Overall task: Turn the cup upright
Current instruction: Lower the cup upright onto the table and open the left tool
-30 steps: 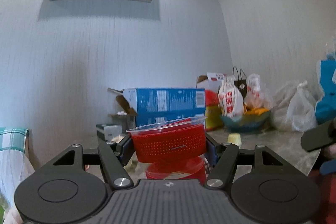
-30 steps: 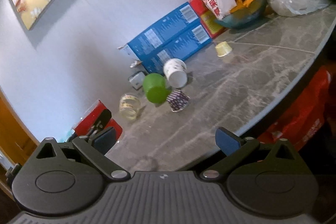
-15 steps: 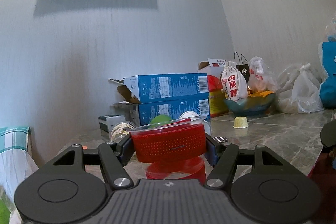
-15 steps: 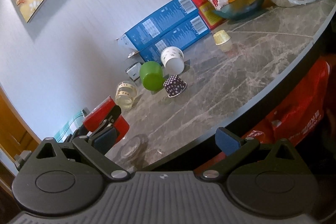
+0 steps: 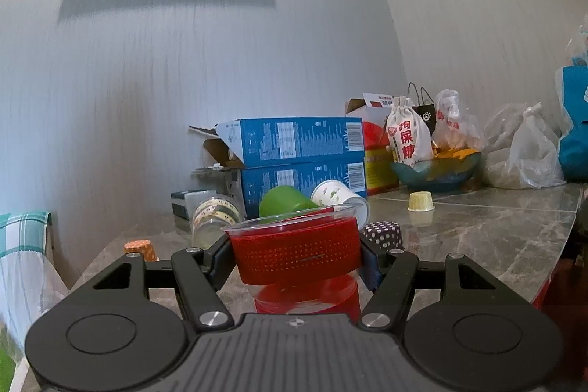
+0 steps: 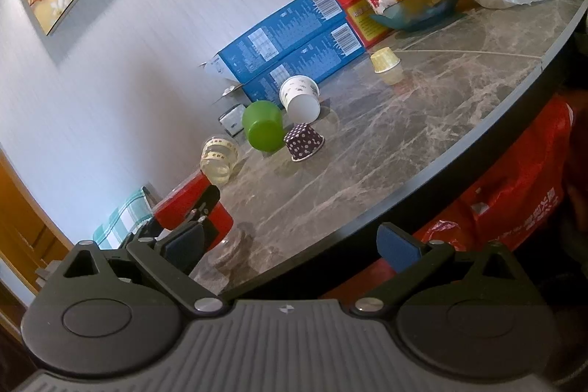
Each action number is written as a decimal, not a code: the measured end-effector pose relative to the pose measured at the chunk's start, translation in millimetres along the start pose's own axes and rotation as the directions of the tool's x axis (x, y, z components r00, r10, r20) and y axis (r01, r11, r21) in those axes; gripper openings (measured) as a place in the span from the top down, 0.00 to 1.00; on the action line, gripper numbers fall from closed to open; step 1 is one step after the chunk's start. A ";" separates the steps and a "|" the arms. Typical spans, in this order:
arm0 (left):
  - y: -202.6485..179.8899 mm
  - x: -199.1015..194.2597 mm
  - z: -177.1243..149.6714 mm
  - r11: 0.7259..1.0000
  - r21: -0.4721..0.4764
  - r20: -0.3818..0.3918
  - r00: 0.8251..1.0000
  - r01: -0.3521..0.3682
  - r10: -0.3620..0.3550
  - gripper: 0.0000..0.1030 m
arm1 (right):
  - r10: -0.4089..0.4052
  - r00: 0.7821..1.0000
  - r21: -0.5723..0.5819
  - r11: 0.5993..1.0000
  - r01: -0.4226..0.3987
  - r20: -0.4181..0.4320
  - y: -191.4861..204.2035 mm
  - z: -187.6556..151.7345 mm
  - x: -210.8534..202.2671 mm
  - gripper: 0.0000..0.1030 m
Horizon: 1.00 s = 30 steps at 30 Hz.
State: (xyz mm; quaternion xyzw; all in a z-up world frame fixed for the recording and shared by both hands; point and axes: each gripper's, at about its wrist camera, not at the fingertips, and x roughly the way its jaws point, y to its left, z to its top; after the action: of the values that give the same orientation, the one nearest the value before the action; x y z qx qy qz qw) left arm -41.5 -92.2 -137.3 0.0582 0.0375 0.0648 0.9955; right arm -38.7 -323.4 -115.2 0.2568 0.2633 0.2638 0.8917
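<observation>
My left gripper [image 5: 296, 254] is shut on a clear plastic cup with a red sleeve [image 5: 297, 254], rim up and nearly upright, low over the marble table [image 5: 477, 245] near its left end. The same red cup [image 6: 191, 208] and the left gripper's finger show in the right wrist view. My right gripper [image 6: 290, 245] is open and empty, off the table's front edge. On the table lie a green cup [image 6: 261, 130], a white paper cup [image 6: 301, 100] and a clear taped cup [image 6: 219, 158] on their sides, and a dotted cup [image 6: 304, 142] upside down.
Two stacked blue boxes [image 5: 294, 157] stand against the back wall. A small yellow cup [image 5: 420, 201] and an orange cup [image 5: 139, 248] sit upside down. A bowl with bags [image 5: 433, 168] and plastic bags [image 5: 525, 153] crowd the far right. A red bag [image 6: 514, 204] hangs below the table edge.
The left gripper has lowered with the red cup, bringing the table and the other cups into view. The right gripper has drawn back a little from the table edge.
</observation>
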 end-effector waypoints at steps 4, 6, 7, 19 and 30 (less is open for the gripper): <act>-1.3 -0.4 -1.4 1.000 0.011 0.004 1.000 0.012 -0.012 0.32 | 0.000 1.000 0.006 1.000 0.000 0.015 0.6 -1.5 -2.3 0.01; -2.1 -0.6 -1.7 1.000 0.019 0.003 1.000 0.016 -0.016 0.32 | 0.006 1.000 0.008 1.000 -0.006 0.019 0.6 -2.1 -3.9 0.01; -2.2 -0.8 -2.2 1.000 0.020 0.002 1.000 0.018 -0.018 0.31 | 0.004 1.000 0.008 1.000 -0.004 0.021 1.3 -2.5 -4.4 0.01; 4.1 -3.0 -3.4 0.997 -0.021 -0.047 0.996 0.079 -0.080 0.04 | 0.020 1.000 0.001 1.000 -0.020 0.007 4.0 -8.3 -7.7 0.01; 70.1 -84.0 28.7 0.974 -0.172 -0.068 0.984 0.150 -0.164 0.03 | 0.020 1.000 -0.175 0.984 -0.019 0.006 38.7 -7.5 -21.1 0.01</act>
State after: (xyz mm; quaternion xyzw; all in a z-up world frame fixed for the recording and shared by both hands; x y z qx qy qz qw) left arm -130.9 -37.5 -94.8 -0.0309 0.0769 -0.0089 0.9965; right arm -71.4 -305.6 -90.5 0.1812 0.2331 0.2935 0.9092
